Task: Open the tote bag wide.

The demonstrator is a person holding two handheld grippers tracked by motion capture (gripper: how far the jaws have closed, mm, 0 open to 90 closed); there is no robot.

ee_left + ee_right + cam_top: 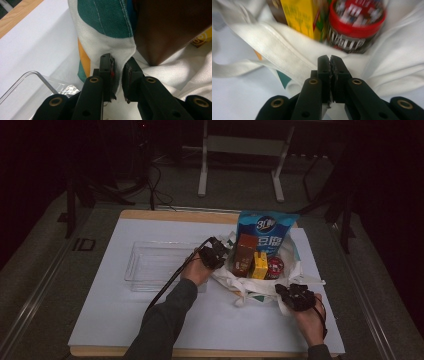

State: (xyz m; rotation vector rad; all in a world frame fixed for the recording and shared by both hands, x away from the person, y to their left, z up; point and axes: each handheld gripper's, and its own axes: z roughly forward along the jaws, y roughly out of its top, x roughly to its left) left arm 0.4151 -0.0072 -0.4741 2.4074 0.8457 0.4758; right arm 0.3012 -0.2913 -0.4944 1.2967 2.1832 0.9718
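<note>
Gripping the cloth bag (260, 287) rim, both claws flank brown carton (244, 254), yellow carton (259, 265), red can (275, 267).

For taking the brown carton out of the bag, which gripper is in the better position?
Probably the left gripper: it sits right beside the brown carton. The right gripper is at the bag rim's near edge, farther away.

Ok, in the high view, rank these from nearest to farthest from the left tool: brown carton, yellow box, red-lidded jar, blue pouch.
From the left tool, which pinches the cloth bag's rim:
1. Brown carton, right beside it, at the bag's near-left side.
2. Yellow box, next over to the right.
3. Red-lidded jar and blue pouch: too close to call; the jar lies far right, the pouch stands at the back.
</note>
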